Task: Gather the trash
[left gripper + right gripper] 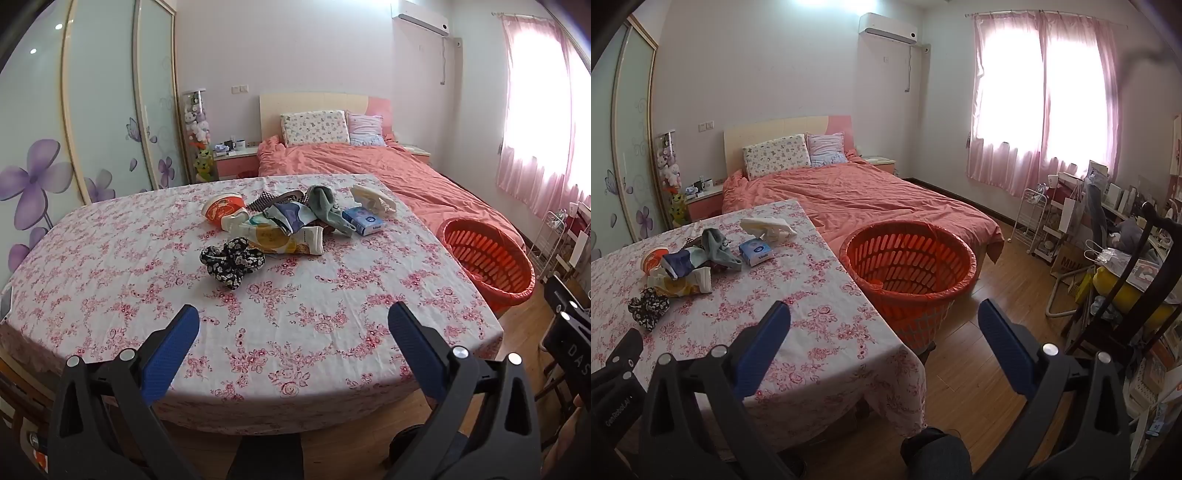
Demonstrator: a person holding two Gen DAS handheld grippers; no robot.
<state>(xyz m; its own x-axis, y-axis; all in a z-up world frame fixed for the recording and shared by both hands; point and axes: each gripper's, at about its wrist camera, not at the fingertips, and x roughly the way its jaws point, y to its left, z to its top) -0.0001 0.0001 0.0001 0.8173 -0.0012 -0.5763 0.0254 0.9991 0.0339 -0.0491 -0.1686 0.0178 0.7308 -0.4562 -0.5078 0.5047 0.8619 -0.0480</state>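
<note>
Holding both the left claw and right claw apart and empty, we risk snagging socks; the yellow plastic snack wrapper lies ahead among them; the orange slotted plastic basket sits ahead of the right claw.

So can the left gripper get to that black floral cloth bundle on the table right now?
Probably yes. The left gripper is open and empty, and the black floral bundle lies nearest it at the pile's front edge, with only bare tablecloth between them. It would need to reach forward over the table.
</note>
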